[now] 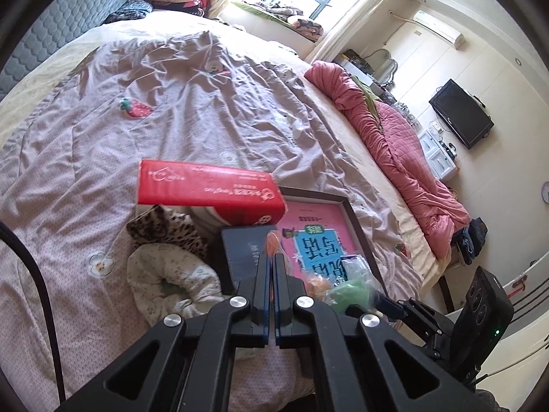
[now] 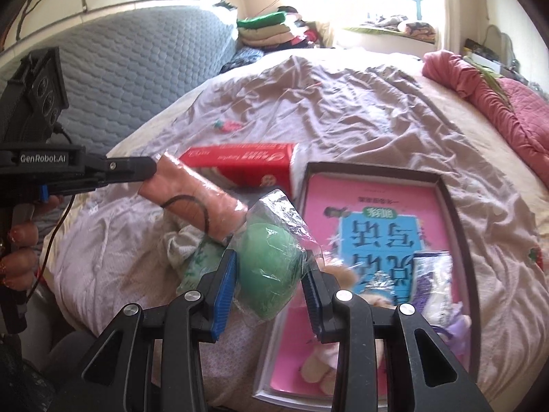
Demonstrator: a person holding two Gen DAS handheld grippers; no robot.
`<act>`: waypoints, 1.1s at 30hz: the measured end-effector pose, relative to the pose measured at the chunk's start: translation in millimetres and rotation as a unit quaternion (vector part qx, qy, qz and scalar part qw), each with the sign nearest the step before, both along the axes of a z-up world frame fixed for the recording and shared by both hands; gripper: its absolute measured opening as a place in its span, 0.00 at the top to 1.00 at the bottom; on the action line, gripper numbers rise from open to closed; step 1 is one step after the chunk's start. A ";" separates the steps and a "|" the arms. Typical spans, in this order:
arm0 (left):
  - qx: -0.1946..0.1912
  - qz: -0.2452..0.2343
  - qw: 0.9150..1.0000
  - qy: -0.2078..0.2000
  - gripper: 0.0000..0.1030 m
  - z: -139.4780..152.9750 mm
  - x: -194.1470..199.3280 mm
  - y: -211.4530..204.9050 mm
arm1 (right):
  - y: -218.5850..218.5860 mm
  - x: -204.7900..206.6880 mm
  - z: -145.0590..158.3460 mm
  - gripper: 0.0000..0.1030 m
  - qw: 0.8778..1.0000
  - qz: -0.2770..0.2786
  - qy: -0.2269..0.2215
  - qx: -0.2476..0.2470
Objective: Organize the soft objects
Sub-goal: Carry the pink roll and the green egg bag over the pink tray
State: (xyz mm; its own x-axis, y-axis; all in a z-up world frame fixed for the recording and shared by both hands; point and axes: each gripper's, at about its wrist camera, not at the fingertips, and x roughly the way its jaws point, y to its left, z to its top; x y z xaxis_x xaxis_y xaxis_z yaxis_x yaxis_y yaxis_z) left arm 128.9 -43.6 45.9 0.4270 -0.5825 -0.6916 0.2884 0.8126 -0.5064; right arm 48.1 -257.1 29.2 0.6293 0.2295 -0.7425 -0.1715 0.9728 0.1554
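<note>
My right gripper (image 2: 271, 271) is shut on a green soft ball in clear plastic wrap (image 2: 269, 267), held just left of a dark-rimmed box lid with a pink lining (image 2: 374, 202). The wrapped ball also shows in the left wrist view (image 1: 346, 288). My left gripper (image 1: 273, 257) is shut on a thin peach-orange plastic-wrapped item (image 1: 271, 242); in the right wrist view it is a long pinkish roll (image 2: 192, 192) held at its end. A plush toy (image 2: 338, 271) and a purple-white packet (image 2: 432, 281) lie in the lid.
A red tissue pack (image 1: 209, 192) lies on the wrinkled bedspread (image 1: 171, 103). Leopard-print cloth (image 1: 164, 230) and a floral cloth (image 1: 171, 281) lie left of a dark book (image 1: 243, 250). A pink quilt (image 1: 394, 144) lies along the right side. Folded blankets (image 2: 271, 31) are piled at the headboard.
</note>
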 end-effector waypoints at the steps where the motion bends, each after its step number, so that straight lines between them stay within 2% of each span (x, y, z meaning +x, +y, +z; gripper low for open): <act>1: 0.001 -0.003 1.000 -0.001 0.99 2.0 0.3 -4.2 | -4.0 -1.2 2.4 0.63 1.000 -0.005 -0.002 0.001; 18: 0.012 -0.061 0.998 -0.029 0.99 28.7 -11.4 -78.2 | -68.5 -24.7 38.0 0.63 0.997 -0.070 -0.043 -0.014; 33: 0.018 -0.106 0.994 -0.017 0.99 18.4 -24.4 -144.7 | -130.7 -49.8 38.4 0.63 0.990 -0.131 -0.043 -0.009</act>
